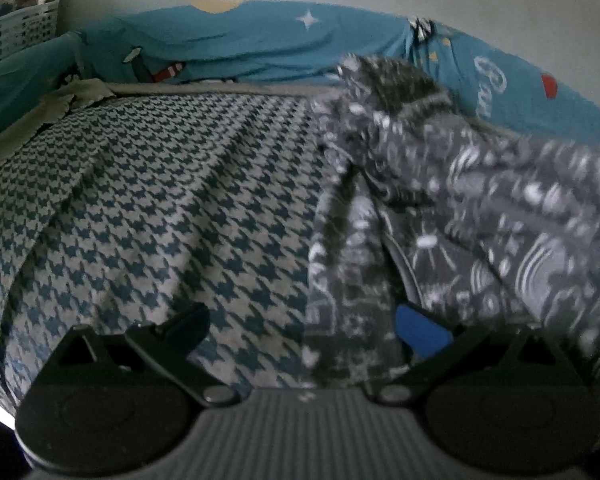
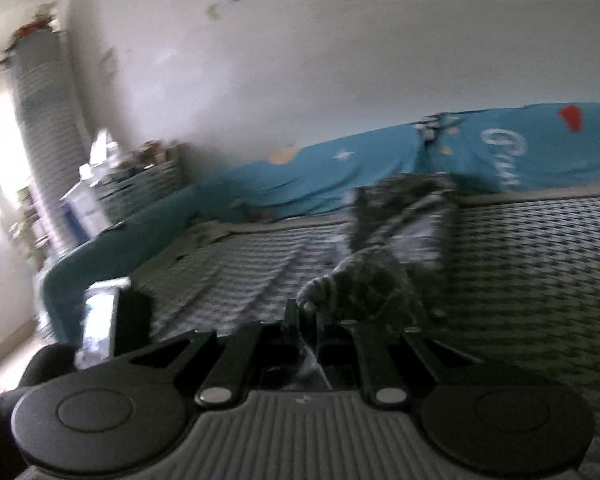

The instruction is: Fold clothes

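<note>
While both grippers' fingers pinch it, the grey white-patterned garment hangs bunched, blurred.

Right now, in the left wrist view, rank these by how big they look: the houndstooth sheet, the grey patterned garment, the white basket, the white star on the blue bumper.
1. Houndstooth sheet
2. Grey patterned garment, though it hangs close to the camera, so it looks bigger than it is
3. White basket, cut off by the frame edge
4. White star

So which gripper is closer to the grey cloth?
Right. The right gripper is shut on the grey cloth. The left gripper is open, and the cloth hangs between its fingers.
</note>
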`<control>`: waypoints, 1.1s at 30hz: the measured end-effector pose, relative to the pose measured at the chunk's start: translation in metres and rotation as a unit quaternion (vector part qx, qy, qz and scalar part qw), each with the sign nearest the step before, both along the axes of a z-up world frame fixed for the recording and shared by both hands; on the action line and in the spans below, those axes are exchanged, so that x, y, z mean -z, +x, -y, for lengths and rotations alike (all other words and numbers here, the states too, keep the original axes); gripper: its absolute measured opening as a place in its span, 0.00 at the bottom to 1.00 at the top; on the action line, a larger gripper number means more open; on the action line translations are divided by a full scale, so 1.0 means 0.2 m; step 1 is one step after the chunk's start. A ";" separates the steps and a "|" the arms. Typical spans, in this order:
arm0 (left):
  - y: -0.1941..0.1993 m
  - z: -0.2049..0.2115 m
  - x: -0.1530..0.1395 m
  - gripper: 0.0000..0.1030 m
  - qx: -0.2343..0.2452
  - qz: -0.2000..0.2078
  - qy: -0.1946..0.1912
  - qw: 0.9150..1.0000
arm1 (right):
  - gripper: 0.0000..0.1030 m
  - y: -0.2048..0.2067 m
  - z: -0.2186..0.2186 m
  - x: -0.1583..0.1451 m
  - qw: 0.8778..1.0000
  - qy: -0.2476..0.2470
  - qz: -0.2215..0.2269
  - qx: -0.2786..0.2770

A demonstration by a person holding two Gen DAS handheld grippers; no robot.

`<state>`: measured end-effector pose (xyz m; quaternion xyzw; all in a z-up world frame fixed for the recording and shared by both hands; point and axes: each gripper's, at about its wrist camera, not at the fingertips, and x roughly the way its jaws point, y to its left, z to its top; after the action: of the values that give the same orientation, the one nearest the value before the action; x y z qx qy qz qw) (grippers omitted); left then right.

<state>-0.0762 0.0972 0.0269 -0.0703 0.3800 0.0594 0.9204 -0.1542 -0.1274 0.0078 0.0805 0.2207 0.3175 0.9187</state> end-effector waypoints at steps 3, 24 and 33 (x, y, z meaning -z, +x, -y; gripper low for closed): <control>-0.04 -0.08 -0.05 1.00 -0.015 0.017 -0.019 1.000 | 0.10 -0.03 -0.10 0.01 0.999 -0.009 -0.004 -0.034; -0.13 -0.24 -0.17 1.00 -0.050 0.058 -0.034 0.996 | 0.12 0.00 -0.50 0.43 0.981 -0.100 -0.092 -0.136; -0.11 -0.17 -0.16 1.00 -0.022 0.057 -0.034 0.998 | 0.17 -0.02 -0.45 0.39 0.981 -0.092 -0.096 -0.145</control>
<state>-0.0988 0.1314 0.0583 -0.1129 0.3268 0.0628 0.9362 -0.1588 -0.0370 -0.0705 -0.0068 0.3450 0.4169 0.8409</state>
